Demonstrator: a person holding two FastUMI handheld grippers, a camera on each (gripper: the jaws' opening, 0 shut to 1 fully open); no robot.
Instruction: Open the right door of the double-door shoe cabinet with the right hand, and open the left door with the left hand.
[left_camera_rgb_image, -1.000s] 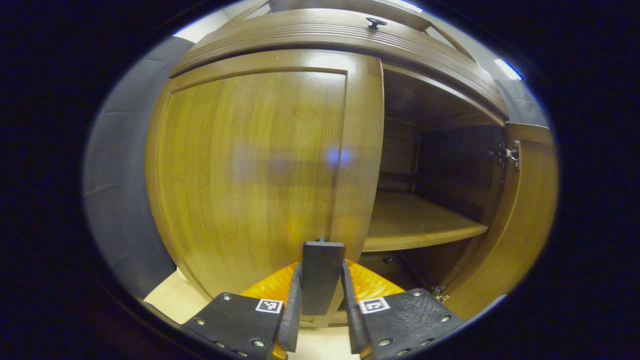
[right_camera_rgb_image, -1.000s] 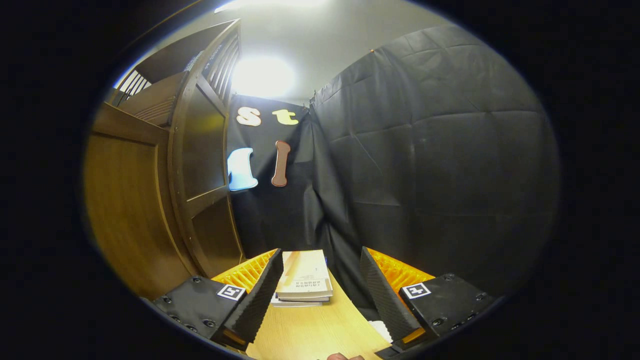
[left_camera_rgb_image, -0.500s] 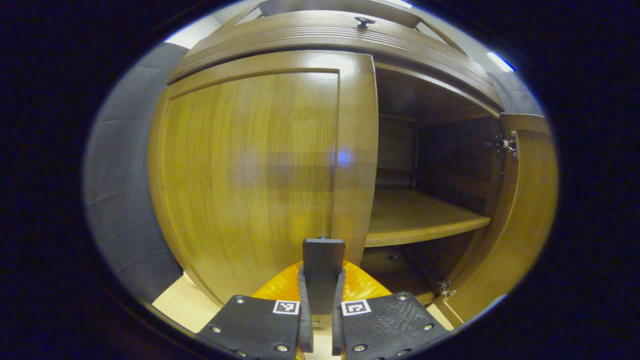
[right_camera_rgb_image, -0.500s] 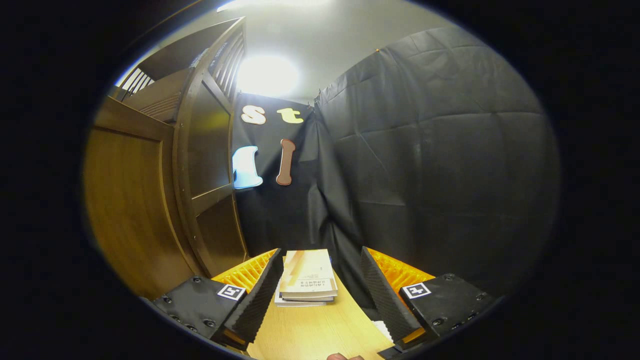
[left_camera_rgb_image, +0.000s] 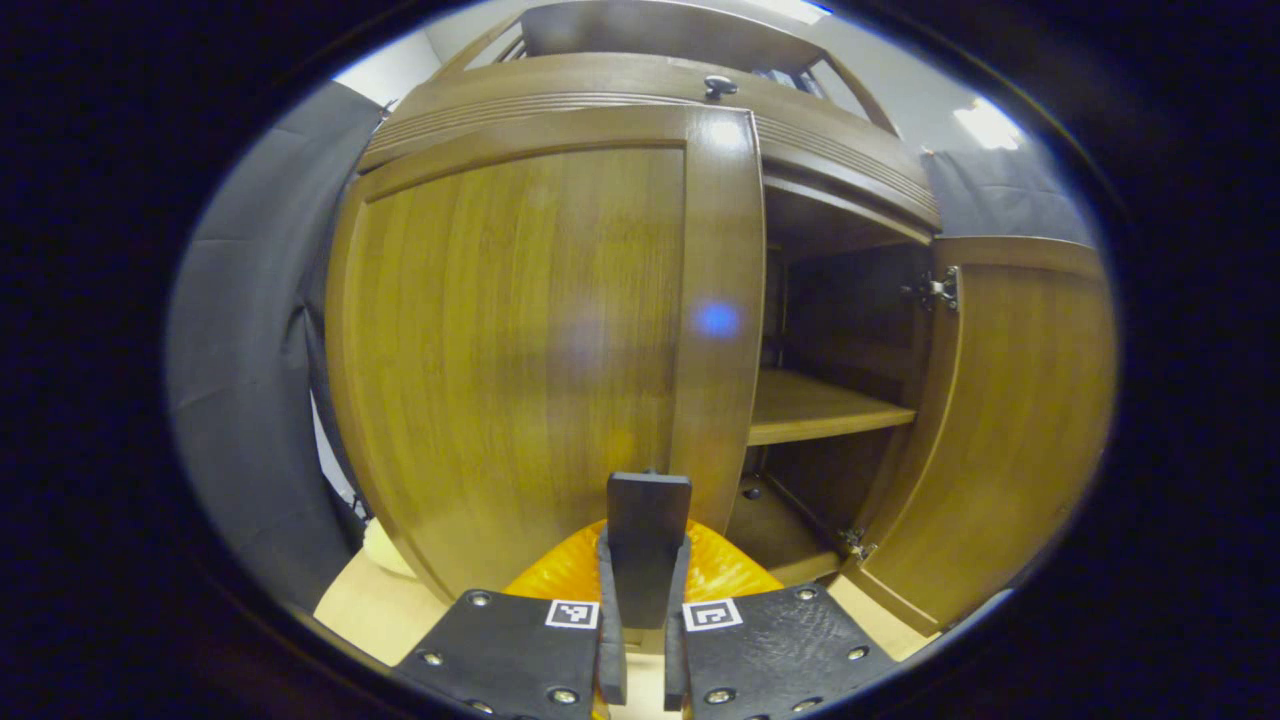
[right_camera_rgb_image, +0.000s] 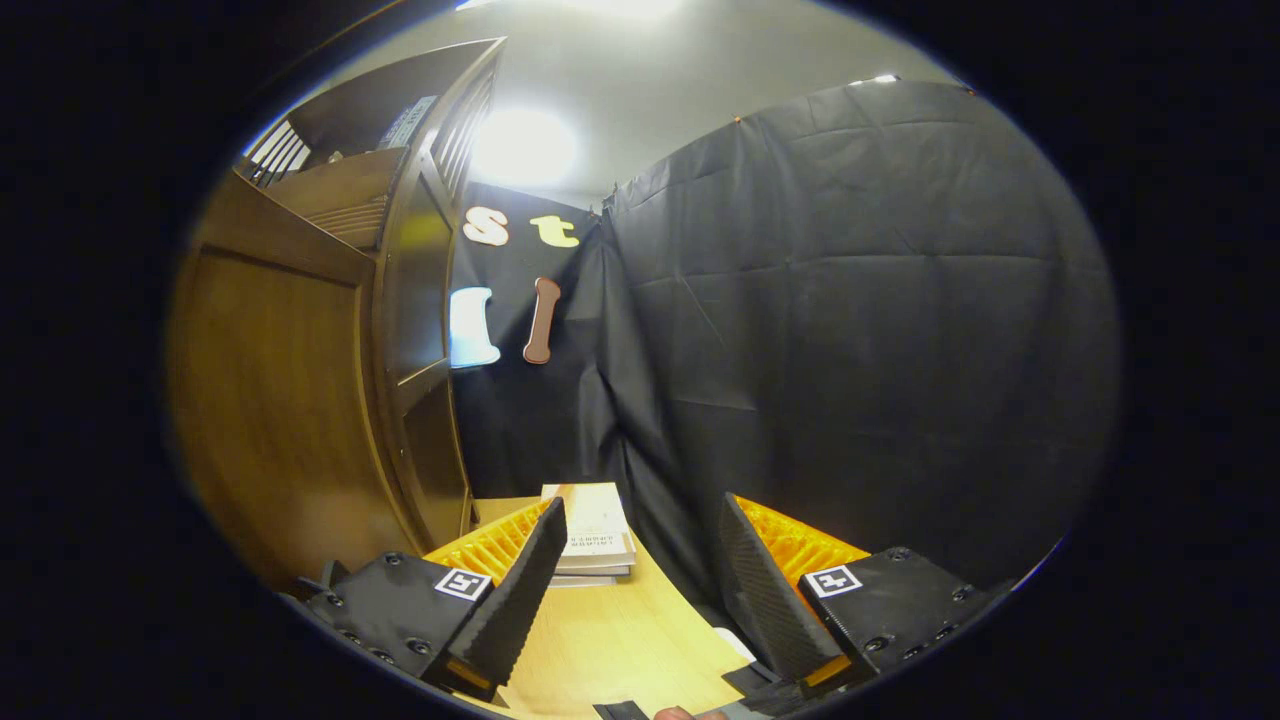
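Left gripper (left_camera_rgb_image: 640, 640) pinching the dark handle (left_camera_rgb_image: 648, 530) of the left door (left_camera_rgb_image: 520, 340), right door (left_camera_rgb_image: 1020, 420) swung open

In the left gripper view the handle stands at 6 o'clock with both fingers pressed on it, the left door fills 9 to 12 o'clock, and the shelf (left_camera_rgb_image: 810, 405) shows inside the cabinet toward 3 o'clock. In the right gripper view the right gripper (right_camera_rgb_image: 640, 590) has its jaws spread wide around nothing, the right door (right_camera_rgb_image: 280, 400) at 9 o'clock, and a stack of books (right_camera_rgb_image: 595, 525) on the wooden floor (right_camera_rgb_image: 610, 640) at 6 o'clock
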